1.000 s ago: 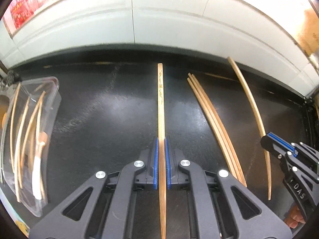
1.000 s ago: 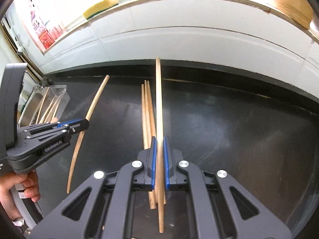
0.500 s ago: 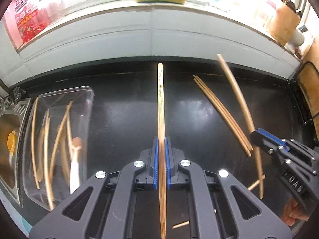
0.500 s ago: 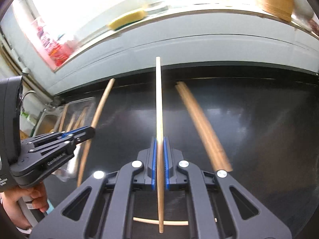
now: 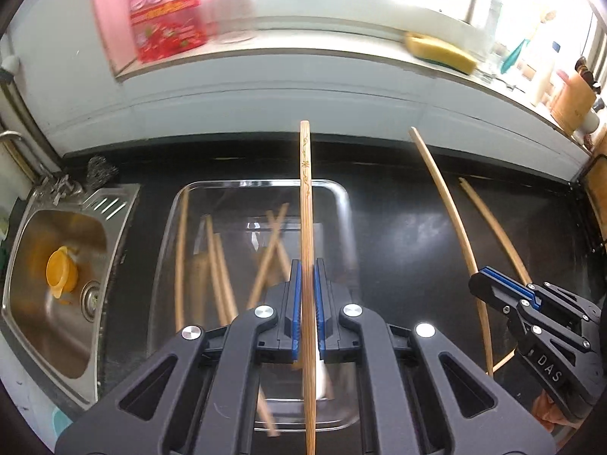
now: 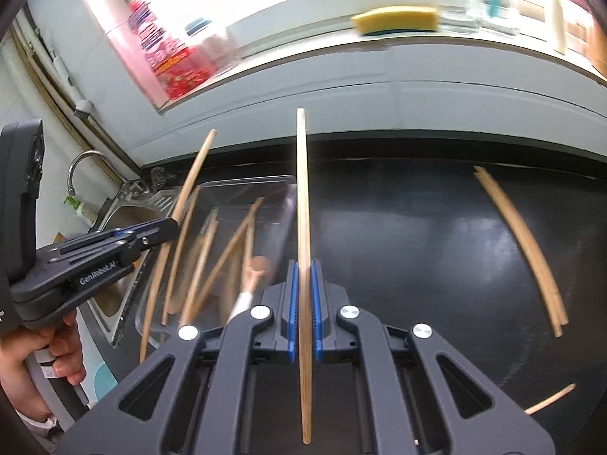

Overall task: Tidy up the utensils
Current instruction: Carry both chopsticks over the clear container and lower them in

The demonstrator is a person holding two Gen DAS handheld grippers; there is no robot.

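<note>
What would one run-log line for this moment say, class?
left gripper: shut on chopstick | right gripper: shut on chopstick | clear tray: holds chopsticks | counter: loose chopsticks left

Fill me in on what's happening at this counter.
A person is clearing chopsticks off a black counter into a clear tray beside the sink. The left gripper is shut on a patterned chopstick, held over the tray. The right gripper is shut on a plain chopstick near the tray's edge. A few loose chopsticks lie on the counter.
</note>
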